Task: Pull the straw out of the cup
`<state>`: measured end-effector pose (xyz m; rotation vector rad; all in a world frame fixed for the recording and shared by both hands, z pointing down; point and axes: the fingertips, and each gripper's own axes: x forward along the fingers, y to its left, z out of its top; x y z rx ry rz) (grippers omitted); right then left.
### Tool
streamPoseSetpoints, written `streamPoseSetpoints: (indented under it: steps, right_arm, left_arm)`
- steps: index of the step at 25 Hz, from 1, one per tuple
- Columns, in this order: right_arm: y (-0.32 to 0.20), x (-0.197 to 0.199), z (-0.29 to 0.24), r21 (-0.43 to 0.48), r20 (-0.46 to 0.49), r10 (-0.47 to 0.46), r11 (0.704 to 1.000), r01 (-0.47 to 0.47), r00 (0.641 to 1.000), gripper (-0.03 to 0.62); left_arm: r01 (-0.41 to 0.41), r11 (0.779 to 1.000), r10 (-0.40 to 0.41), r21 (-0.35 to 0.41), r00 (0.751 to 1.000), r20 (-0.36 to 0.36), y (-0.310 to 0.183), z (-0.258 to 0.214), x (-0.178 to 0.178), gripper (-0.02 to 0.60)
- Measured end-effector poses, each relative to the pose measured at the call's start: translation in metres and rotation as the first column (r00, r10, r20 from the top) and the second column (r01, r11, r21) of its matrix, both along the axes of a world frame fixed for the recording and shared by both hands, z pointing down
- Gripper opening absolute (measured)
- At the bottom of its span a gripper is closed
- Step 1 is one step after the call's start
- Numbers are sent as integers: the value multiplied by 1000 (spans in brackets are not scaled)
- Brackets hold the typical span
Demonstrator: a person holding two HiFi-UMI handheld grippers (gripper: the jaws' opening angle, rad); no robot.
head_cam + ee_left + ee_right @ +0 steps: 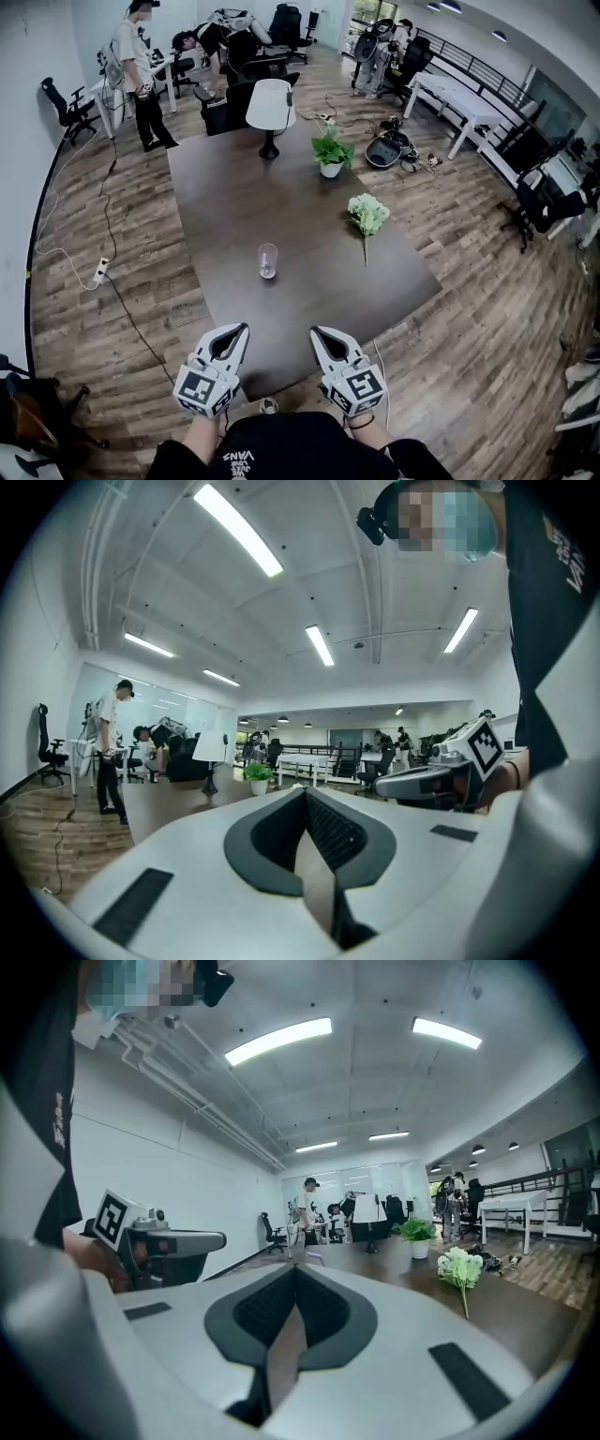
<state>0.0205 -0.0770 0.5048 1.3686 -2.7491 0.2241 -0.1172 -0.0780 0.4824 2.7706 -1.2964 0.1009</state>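
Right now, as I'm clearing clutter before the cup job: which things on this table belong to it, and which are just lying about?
Job in hand:
glass cup (any straw is too small to make out)
left gripper, shut
right gripper, shut

Lying about:
potted plant
white flower bunch
table lamp

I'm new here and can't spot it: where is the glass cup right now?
In the head view the cup stands on the dark table, beyond the left gripper, with the white flowers to its right.
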Motion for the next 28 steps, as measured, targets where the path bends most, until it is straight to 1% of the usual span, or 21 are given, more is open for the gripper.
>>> streamPoseSetpoints:
  steps: [6,9,28]
  right_arm:
    - [-11,-5,8,-24,-3,28,999,-28,1000,17]
    - [-22,-5,7,-24,-4,32,999,-32,999,17]
    - [-110,5,10,-36,-2,-43,998,43,999,17]
  left_arm:
    - [-24,1000,24,-14,1000,-6,-18,10,-5,11]
    - [-20,1000,20,-19,1000,-7,-29,12,-8,11]
    - [24,1000,-24,4,999,31,-112,21,8,11]
